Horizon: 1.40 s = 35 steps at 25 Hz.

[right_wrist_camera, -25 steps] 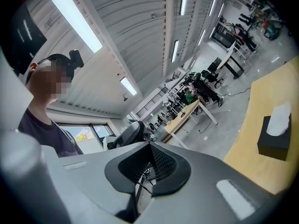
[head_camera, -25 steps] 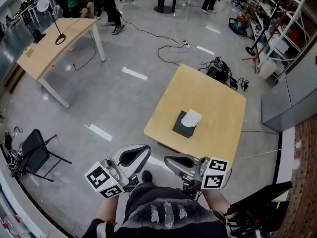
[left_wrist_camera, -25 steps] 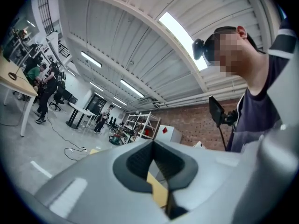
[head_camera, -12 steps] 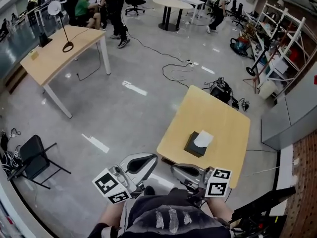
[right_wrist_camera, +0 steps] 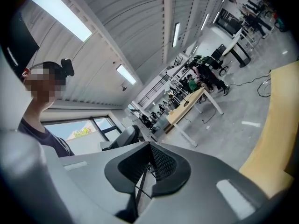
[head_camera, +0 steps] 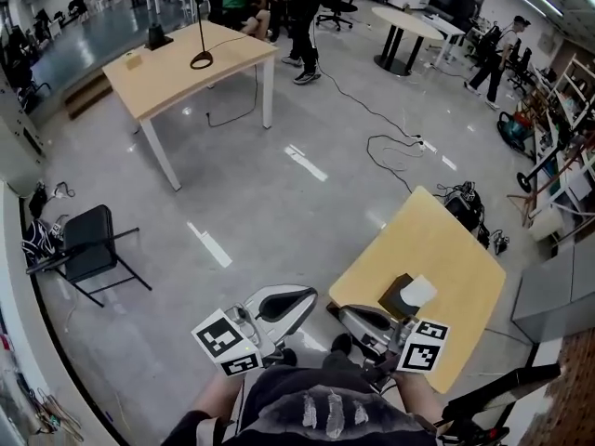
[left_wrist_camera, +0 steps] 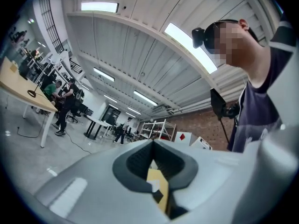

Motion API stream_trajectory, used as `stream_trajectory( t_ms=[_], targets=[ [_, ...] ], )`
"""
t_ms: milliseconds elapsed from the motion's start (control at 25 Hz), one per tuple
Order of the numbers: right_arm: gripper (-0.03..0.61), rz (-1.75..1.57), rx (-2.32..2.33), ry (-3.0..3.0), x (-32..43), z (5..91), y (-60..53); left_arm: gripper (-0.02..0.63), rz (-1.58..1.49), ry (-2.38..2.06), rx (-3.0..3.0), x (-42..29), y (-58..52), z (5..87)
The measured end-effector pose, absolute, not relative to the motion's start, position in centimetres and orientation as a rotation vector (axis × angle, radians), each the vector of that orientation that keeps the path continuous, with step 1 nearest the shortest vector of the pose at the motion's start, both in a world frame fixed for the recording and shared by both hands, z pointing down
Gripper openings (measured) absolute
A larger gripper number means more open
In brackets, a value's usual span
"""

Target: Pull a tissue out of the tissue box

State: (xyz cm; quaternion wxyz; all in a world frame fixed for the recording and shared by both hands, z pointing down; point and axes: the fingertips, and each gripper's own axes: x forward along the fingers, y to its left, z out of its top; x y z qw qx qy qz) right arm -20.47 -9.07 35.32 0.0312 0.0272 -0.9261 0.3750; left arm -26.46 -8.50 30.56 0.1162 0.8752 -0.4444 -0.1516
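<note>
A dark tissue box (head_camera: 398, 297) with a white tissue (head_camera: 418, 291) sticking out of its top sits on a small light-wood table (head_camera: 437, 249) at the lower right of the head view. My left gripper (head_camera: 299, 297) is held close to my body, left of the table, jaws together and empty. My right gripper (head_camera: 346, 312) is shut and empty too, its tip at the table's near corner, short of the box. In the left gripper view the left gripper (left_wrist_camera: 153, 143) points toward the table (left_wrist_camera: 156, 178). The right gripper (right_wrist_camera: 149, 146) faces across the room.
A second, longer wooden table (head_camera: 186, 63) with a lamp stands at the upper left. A black folding chair (head_camera: 88, 249) is at the left. Cables (head_camera: 390, 147) trail over the grey floor. Several people (head_camera: 297, 7) are at the far end, shelving (head_camera: 567, 128) at the right.
The table and tissue box have slid from the picture's middle to the lower right, nearer my right gripper. Both grippers stay shut in front of my body.
</note>
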Motion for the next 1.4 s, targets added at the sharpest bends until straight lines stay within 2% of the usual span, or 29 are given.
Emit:
stream_trajectory(
  t_ms=[360, 640, 880, 1120, 1160, 1320, 1400],
  targets=[
    [-0.003, 1.309, 0.139, -2.865, -16.2, 35.5, -13.7, 0.002, -0.291, -1.313, 2.544, -22.7, -12.4, 30.1],
    [-0.003, 1.296, 0.326, -2.897, -14.0, 36.6, -18.8, 0.002, -0.207, -1.264, 2.575, -22.1, -16.3, 30.7],
    [-0.003, 1.36, 0.54, -2.847, -7.1, 38.6, -21.4, 0.002, -0.158, -1.142, 2.562, -17.0, -18.8, 32.8],
    [-0.003, 1.323, 0.782, -2.766, -1.7, 41.0, -23.4, 0.002, -0.146, -1.081, 2.583, -14.7, -20.1, 33.3],
    [0.013, 1.314, 0.835, -2.742, -0.5, 41.5, -23.9, 0.002, -0.144, -1.075, 2.582, -14.5, -20.2, 33.4],
    [0.173, 1.249, 1.061, -2.617, 4.2, 43.8, -26.1, 0.002, -0.133, -1.07, 2.564, -14.3, -20.5, 33.9],
    [0.219, 1.21, 1.154, -2.533, 6.1, 45.5, -27.0, 0.002, -0.123, -1.072, 2.556, -14.3, -20.5, 34.1]
  ],
)
